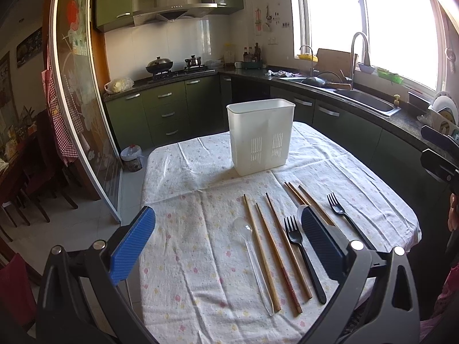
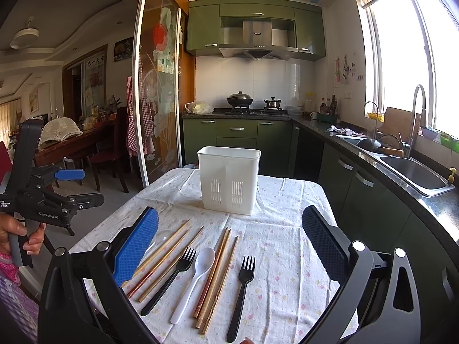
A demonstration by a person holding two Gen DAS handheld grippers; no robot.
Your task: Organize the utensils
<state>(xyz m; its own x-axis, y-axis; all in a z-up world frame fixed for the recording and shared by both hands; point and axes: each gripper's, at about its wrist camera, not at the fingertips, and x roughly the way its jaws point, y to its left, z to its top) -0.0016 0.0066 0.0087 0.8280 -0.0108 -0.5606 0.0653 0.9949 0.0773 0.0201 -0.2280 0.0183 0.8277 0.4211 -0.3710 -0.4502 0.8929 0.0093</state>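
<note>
A white plastic utensil holder [image 1: 261, 136] [image 2: 229, 179] stands upright at the far middle of the table. In front of it lie several wooden chopsticks [image 1: 276, 250] [image 2: 218, 275], two black forks [image 1: 304, 255] [image 2: 242, 292], a clear spoon [image 1: 252, 258] and a white spoon [image 2: 193, 281]. My left gripper [image 1: 226, 246] is open and empty, above the near left part of the row. My right gripper [image 2: 229, 246] is open and empty, above the utensils. The left gripper also shows at the left edge of the right wrist view [image 2: 79, 187].
The table has a floral cloth [image 1: 200, 272] [image 2: 287, 258]. A green kitchen counter with a sink [image 2: 416, 172] runs along the right. A stove with pots [image 2: 252, 106] is at the back. A glass sliding door [image 2: 156, 100] and dining chairs [image 2: 109, 154] are on the left.
</note>
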